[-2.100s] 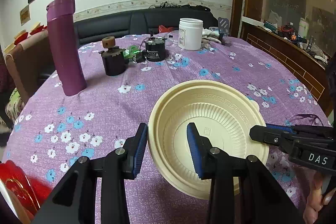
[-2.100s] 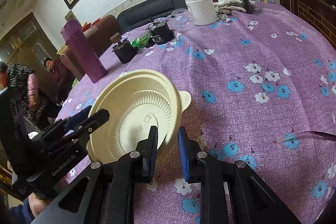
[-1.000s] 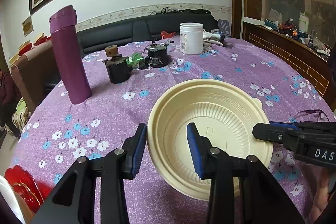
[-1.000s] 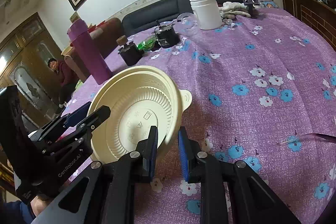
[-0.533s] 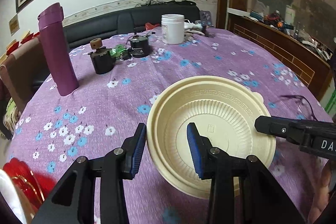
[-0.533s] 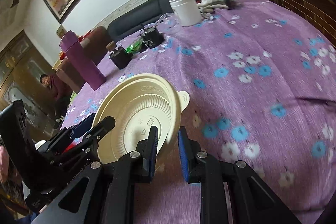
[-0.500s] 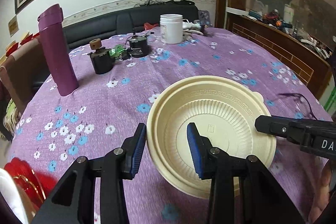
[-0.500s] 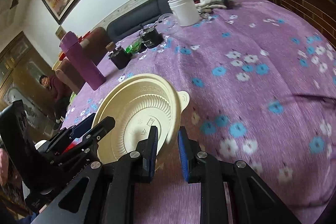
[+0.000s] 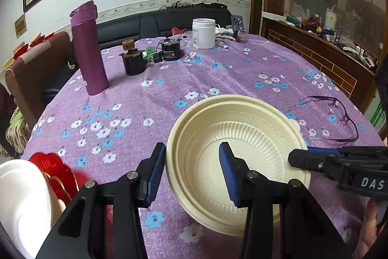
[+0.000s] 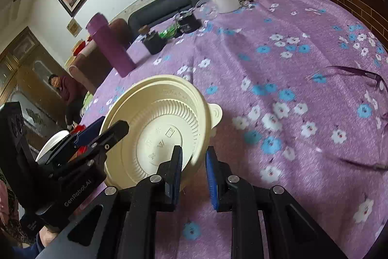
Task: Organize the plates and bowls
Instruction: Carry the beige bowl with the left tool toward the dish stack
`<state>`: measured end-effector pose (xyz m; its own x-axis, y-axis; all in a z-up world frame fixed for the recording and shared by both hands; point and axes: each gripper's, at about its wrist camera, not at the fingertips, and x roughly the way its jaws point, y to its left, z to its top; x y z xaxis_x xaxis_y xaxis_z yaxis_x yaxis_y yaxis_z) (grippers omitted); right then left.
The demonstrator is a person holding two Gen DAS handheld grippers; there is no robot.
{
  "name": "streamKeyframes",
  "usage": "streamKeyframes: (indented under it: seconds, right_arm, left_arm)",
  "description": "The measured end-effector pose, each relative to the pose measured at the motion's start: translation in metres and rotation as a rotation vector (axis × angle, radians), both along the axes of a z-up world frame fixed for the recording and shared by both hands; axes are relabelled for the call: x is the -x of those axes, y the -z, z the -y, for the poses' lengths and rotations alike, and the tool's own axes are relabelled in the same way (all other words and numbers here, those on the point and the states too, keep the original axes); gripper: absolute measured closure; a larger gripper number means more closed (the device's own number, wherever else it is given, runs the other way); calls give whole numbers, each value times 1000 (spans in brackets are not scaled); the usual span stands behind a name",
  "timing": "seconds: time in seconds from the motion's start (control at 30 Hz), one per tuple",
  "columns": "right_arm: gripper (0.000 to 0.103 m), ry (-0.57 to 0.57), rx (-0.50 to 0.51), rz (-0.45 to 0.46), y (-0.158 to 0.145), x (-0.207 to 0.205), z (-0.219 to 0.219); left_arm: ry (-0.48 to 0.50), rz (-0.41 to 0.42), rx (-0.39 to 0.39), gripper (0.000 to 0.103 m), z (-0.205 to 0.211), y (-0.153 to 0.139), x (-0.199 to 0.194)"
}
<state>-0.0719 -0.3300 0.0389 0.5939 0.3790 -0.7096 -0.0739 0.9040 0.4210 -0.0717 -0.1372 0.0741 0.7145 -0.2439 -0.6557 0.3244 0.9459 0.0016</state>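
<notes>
A cream bowl sits low in the middle of the frame, above a purple tablecloth with blue and white flowers. The left gripper has its blue pads on each side of the bowl's near rim, and its jaws are opening. The right gripper comes in from the right edge and pinches the bowl's far rim. A tall purple bottle stands at the upper left. A white jar stands at the top middle. Purple glasses lie at the right. A red and white dish shows at the lower left.
</notes>
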Motion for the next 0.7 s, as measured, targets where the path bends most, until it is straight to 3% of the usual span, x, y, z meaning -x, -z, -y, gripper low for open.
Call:
streamKeyframes:
  seconds: [0.7]
  right_arm:
    - [82,-28,9,75,-40,12,-19]
  left_arm:
    - [-20,53,30,60,-23,-31,17]
